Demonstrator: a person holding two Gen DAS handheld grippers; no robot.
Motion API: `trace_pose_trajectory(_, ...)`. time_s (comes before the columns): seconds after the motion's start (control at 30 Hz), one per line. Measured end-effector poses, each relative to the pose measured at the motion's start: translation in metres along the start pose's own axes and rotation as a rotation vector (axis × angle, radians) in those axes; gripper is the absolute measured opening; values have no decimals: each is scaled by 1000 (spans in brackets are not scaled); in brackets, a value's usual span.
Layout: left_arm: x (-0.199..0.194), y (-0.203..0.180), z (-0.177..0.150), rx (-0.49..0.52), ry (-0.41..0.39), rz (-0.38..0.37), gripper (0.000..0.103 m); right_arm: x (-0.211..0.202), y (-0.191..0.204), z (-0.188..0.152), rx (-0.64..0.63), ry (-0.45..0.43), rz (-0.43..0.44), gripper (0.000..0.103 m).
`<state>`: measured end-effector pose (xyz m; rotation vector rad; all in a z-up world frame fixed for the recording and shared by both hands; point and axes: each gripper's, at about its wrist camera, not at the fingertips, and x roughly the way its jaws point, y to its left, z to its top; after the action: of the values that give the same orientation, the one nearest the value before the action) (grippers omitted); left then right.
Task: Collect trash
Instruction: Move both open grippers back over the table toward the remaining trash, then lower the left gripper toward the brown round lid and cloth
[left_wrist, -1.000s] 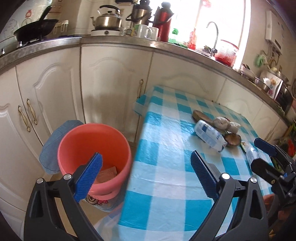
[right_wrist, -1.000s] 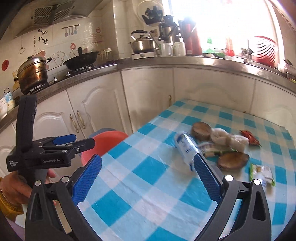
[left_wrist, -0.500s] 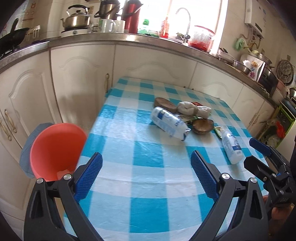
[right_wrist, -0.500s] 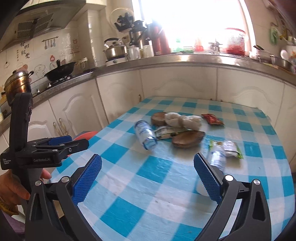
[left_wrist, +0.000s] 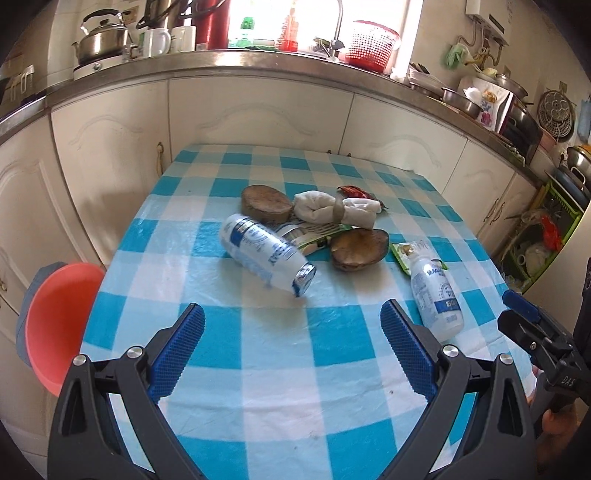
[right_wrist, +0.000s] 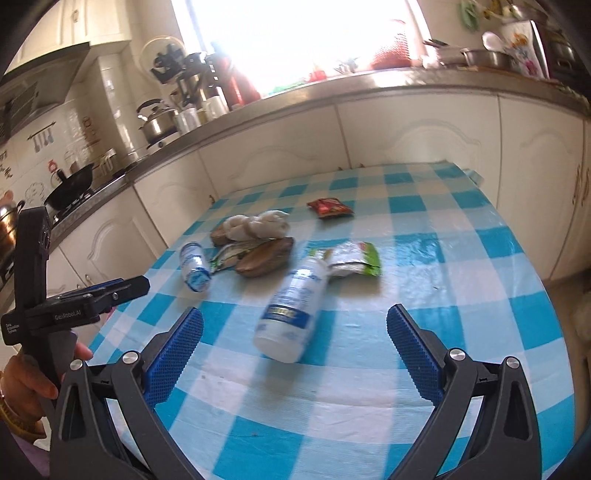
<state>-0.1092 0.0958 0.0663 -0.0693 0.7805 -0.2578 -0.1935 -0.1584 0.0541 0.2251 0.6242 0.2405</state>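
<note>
Trash lies on the blue-checked table (left_wrist: 280, 373): a white bottle on its side (left_wrist: 264, 254) (right_wrist: 195, 266), a second white bottle (left_wrist: 437, 299) (right_wrist: 293, 314), two brown husks (left_wrist: 359, 249) (right_wrist: 264, 256), a white rag (left_wrist: 336, 208) (right_wrist: 258, 225), a green wrapper (right_wrist: 356, 258) and a red packet (right_wrist: 330, 207). My left gripper (left_wrist: 293, 343) hangs open just short of the first bottle. My right gripper (right_wrist: 295, 349) is open with the second bottle's base between its fingers. An orange-pink bin (left_wrist: 59, 317) stands beside the table at the left.
White cabinets (left_wrist: 258, 118) with a steel counter wrap round the table's far sides. A kettle (left_wrist: 101, 37), mugs, flasks and a red basket (left_wrist: 371, 44) stand on the counter. A hand (right_wrist: 26, 380) holds the left gripper's handle. A rack of dishes (left_wrist: 543, 236) stands at the right.
Both grippers have swung right from the bin toward the trash and come closer. The second bottle now lies between the right gripper's fingers. Both stay open.
</note>
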Motion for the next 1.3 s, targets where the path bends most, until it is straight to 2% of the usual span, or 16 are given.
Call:
trace_pose_trajectory(0.17, 15, 2, 27, -32, 24, 0, 96, 2, -27, 2, 61, 35, 4, 99)
trace_pose_trajectory(0.23, 24, 3, 39, -9, 35, 1, 96, 3, -36, 2, 77, 51, 6, 99)
trace_pose_trajectory(0.33, 39, 5, 53, 34, 55, 48, 96, 7, -46, 3, 93, 79, 0, 99)
trace_pose_trajectory(0.53, 63, 14, 59, -23, 109, 29, 96, 13, -61, 5, 131, 115, 8, 99)
trace_pose_trajectory(0.7, 78, 20, 73, -63, 113, 37, 96, 22, -58, 7, 95, 154, 5, 98)
trace_pose_trajectory(0.83, 100, 29, 105, -50, 175, 19, 96, 31, -55, 8, 82, 180, 13, 98)
trace_pose_trajectory(0.93, 123, 34, 127, -14, 239, 56, 96, 36, -53, 9, 71, 194, 5, 99)
trace_pose_trajectory(1.0, 138, 38, 138, -28, 282, 21, 96, 40, -51, 11, 64, 200, 5, 99)
trace_pose_trajectory(1.1, 163, 39, 147, -35, 348, 10, 96, 46, -48, 13, 45, 206, -10, 98)
trace_pose_trajectory(1.3, 195, 29, 147, 8, 436, 57, 96, 55, -39, 18, 8, 222, -1, 98)
